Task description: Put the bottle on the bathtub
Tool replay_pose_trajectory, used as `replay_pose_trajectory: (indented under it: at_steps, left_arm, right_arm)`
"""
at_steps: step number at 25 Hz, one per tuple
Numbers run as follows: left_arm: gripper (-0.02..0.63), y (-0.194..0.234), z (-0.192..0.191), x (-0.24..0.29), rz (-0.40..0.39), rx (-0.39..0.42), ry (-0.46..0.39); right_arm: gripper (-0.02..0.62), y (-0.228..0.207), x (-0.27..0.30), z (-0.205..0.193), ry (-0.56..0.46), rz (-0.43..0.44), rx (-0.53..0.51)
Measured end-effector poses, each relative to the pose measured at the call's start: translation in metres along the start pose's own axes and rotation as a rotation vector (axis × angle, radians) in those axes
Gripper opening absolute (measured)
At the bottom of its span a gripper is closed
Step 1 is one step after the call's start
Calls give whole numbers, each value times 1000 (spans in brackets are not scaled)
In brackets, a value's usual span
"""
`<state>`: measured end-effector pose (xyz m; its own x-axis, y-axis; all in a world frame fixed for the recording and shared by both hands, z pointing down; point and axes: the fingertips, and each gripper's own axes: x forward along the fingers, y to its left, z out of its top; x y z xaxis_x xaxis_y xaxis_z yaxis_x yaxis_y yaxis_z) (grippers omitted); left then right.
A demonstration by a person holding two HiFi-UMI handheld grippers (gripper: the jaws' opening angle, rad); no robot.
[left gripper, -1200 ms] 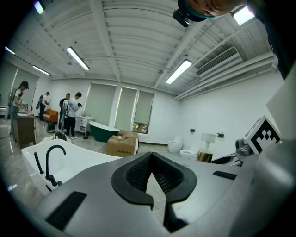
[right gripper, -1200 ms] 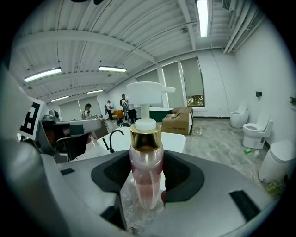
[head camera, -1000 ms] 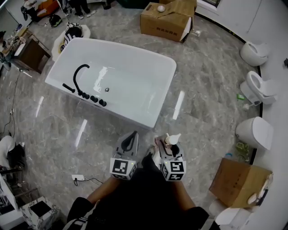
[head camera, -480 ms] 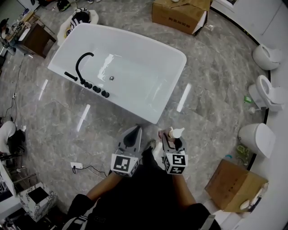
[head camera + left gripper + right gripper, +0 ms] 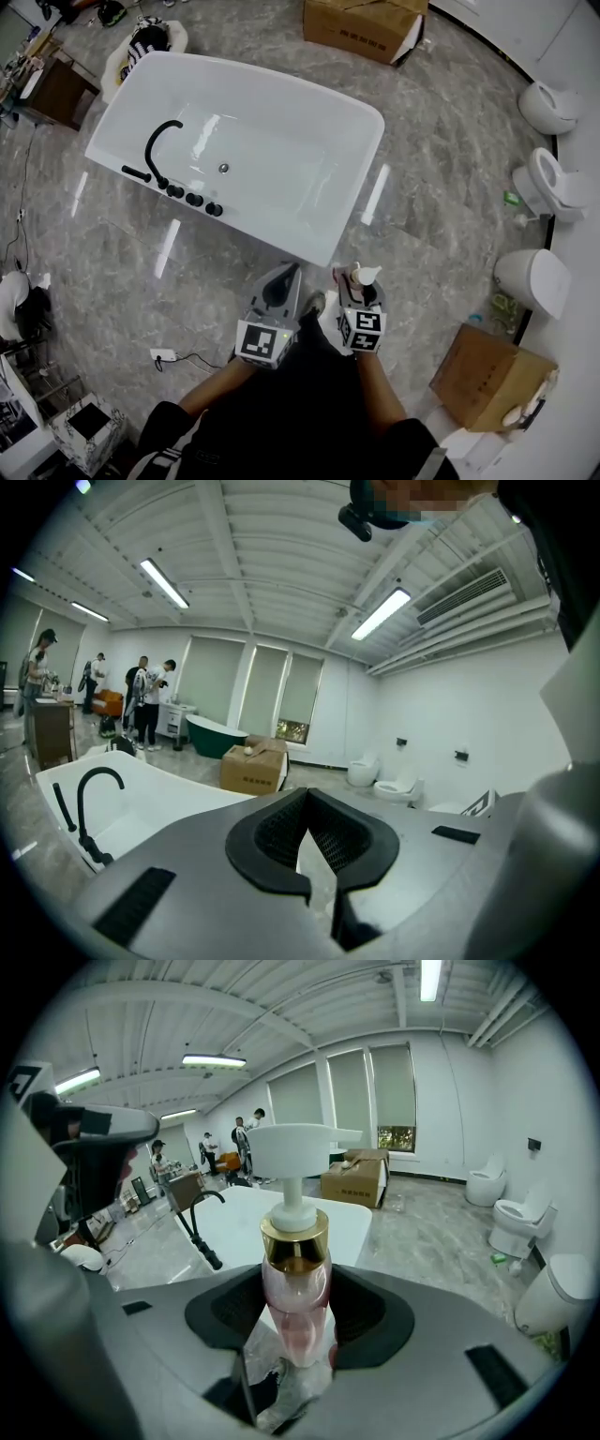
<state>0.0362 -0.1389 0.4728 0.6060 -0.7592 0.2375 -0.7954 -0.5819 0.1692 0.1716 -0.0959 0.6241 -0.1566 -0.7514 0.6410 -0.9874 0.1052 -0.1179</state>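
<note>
Bottle [image 5: 296, 1279]: pink with a white pump, stood upright in the right hand-held gripper [image 5: 298, 1312], over the floor [image 5: 441, 187] near the bathtub [image 5: 352, 187].
Right hand-held gripper: was clamped on the bottle's body.
Left hand-held gripper [image 5: 314, 841]: jaws were together, nothing between.
Bathtub: white, carried a black faucet [image 5: 159, 155].

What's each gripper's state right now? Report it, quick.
Left gripper: shut, nothing between its jaws.
Right gripper: shut on the pink pump bottle.
</note>
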Motion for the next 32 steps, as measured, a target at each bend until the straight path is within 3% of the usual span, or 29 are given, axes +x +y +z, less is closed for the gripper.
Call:
replay_pose_trajectory:
  at_steps: [5, 17, 32]
  left_arm:
    - [15, 24, -3, 10, -14, 23, 33]
    - [15, 45, -3, 30, -11, -29, 32]
    - [15, 57, -15, 39, -7, -31, 65]
  right_arm:
    - [212, -4, 38, -15, 64, -28, 25]
    - [210, -18, 107, -51, 184, -70, 51]
    - [210, -34, 161, -91, 251, -113, 59]
